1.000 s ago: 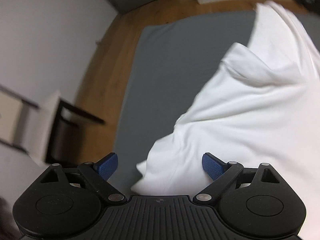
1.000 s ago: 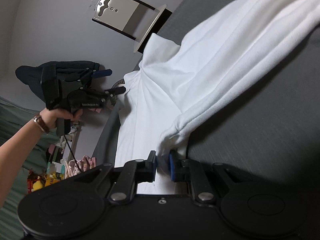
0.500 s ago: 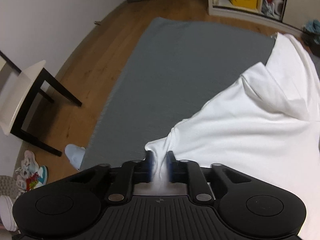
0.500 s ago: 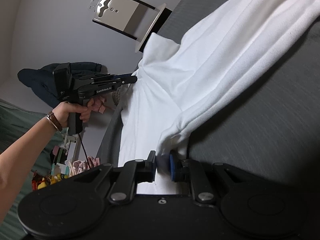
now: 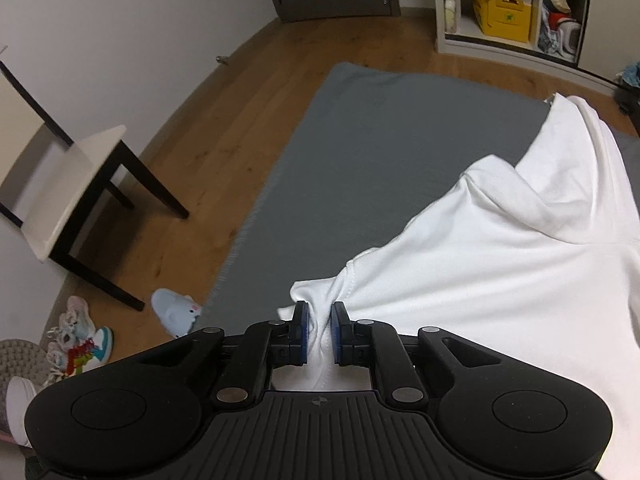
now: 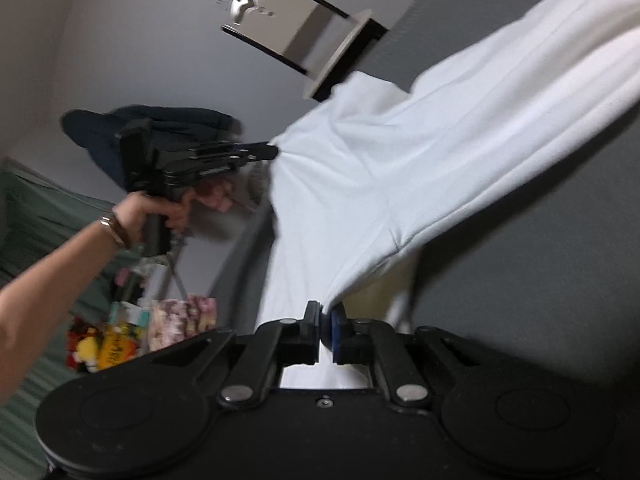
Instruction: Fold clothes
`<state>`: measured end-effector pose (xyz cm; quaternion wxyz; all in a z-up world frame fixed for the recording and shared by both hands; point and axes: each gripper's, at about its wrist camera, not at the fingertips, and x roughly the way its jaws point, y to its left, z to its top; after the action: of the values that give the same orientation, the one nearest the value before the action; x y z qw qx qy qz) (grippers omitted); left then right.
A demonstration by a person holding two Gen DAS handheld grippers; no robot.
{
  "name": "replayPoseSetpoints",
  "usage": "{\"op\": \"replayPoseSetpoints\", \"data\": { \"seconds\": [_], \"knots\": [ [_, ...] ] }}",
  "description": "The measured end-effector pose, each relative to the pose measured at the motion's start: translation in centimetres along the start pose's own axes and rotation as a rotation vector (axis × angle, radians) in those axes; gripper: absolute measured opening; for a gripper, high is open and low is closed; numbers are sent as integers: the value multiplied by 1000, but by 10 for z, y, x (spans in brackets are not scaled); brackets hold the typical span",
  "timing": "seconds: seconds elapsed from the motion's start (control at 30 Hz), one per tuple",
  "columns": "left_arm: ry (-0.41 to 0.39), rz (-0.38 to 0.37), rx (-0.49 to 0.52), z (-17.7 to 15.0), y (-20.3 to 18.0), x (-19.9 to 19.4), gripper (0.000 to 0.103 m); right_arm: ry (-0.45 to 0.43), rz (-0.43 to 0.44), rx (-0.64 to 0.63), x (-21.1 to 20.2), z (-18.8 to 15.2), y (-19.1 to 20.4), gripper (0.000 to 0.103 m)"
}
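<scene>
A white garment [image 5: 500, 272] hangs stretched over a grey bed [image 5: 380, 152]. In the left wrist view my left gripper [image 5: 319, 322] is shut on a bunched corner of that garment near the bed's left edge. In the right wrist view my right gripper [image 6: 326, 328] is shut on another edge of the white garment [image 6: 400, 168], which spreads up and to the right. The same view shows my left gripper [image 6: 272, 151] from the side, held by a hand [image 6: 160, 208], pinching the cloth's far corner. The cloth is taut between the two grippers.
A white chair with black legs [image 5: 76, 204] stands on the wooden floor [image 5: 224, 128] left of the bed. Shoes and a blue slipper [image 5: 176, 314] lie near it. A white shelf unit [image 5: 508, 8] with a yellow box stands beyond the bed. Dark clothing [image 6: 160, 128] hangs behind the hand.
My left gripper went from open beside the garment's corner to shut on it, then lifted it. The right gripper stayed shut on the cloth, and the garment is now pulled tighter.
</scene>
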<state>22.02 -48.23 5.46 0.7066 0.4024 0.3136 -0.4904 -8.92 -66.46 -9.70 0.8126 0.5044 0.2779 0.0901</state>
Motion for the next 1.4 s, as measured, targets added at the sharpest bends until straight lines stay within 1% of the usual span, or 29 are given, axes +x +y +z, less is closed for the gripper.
{"op": "replayPoseSetpoints", "data": {
  "seconds": [0.1, 0.13, 0.2, 0.3, 0.4, 0.43, 0.5, 0.53, 0.63, 0.73, 0.77, 0.83, 0.87, 0.9, 0.93, 1.0, 1.1, 1.13, 1.2, 1.27, 1.33, 1.4],
  "knots": [
    [15, 24, 2, 4, 8, 2, 11, -3, 39, 43, 4, 1, -5, 7],
    [21, 32, 1, 5, 11, 3, 11, 1, 29, 49, 8, 1, -7, 7],
    [29, 61, 9, 7, 11, 6, 11, 13, -24, 28, 16, 0, -7, 7],
    [38, 101, 12, 9, 10, 15, 11, 11, -41, 16, 24, 0, -8, 7],
    [49, 120, 9, 11, 7, 26, 11, -12, -47, -8, 25, 2, -2, 7],
    [54, 131, 9, 11, 7, 30, 11, -22, -62, -11, 25, 3, -1, 6],
    [66, 140, -7, 10, 8, 36, 11, -18, -134, 8, 25, 3, -5, 6],
    [68, 150, -12, 9, 8, 38, 11, -14, -143, 17, 25, 3, -8, 5],
    [76, 155, -40, 5, 6, 45, 12, -7, -161, 45, 19, 5, -4, 5],
    [71, 155, -58, 4, 1, 48, 12, 12, -156, 56, 15, 4, -1, 8],
    [70, 154, -73, 5, 1, 48, 12, 21, -149, 68, 12, 4, -2, 8],
    [65, 143, -117, 5, 2, 45, 13, 50, -136, 67, 6, 4, -3, 13],
    [62, 146, -137, 5, 4, 42, 15, 68, -128, 62, 3, 3, -3, 14],
    [60, 156, -159, 5, 7, 39, 21, 96, -120, 48, 0, 2, -2, 18],
    [56, 172, -186, 4, 11, 34, 24, 125, -112, 34, -3, 1, -1, 19],
    [43, 199, -229, 1, 19, 24, 31, 180, -112, -7, -6, -3, 2, 19],
    [13, 242, -274, -7, 25, -1, 32, 261, -123, -114, -5, -12, 13, 18],
    [-8, 240, -283, -11, 23, -12, 32, 285, -128, -151, -5, -14, 18, 14],
    [-68, 202, -287, -22, 10, -36, 32, 347, -120, -209, -6, -20, 27, 7],
    [-129, 135, -283, -38, -16, -63, 32, 435, -107, -261, -7, -29, 35, 7],
    [-166, 21, -261, -58, -55, -89, 32, 503, -171, -351, -7, -42, 45, 7],
    [-188, -95, -216, -82, -101, -113, 32, 481, -198, -325, -15, -45, 48, 9]
  ]
}}
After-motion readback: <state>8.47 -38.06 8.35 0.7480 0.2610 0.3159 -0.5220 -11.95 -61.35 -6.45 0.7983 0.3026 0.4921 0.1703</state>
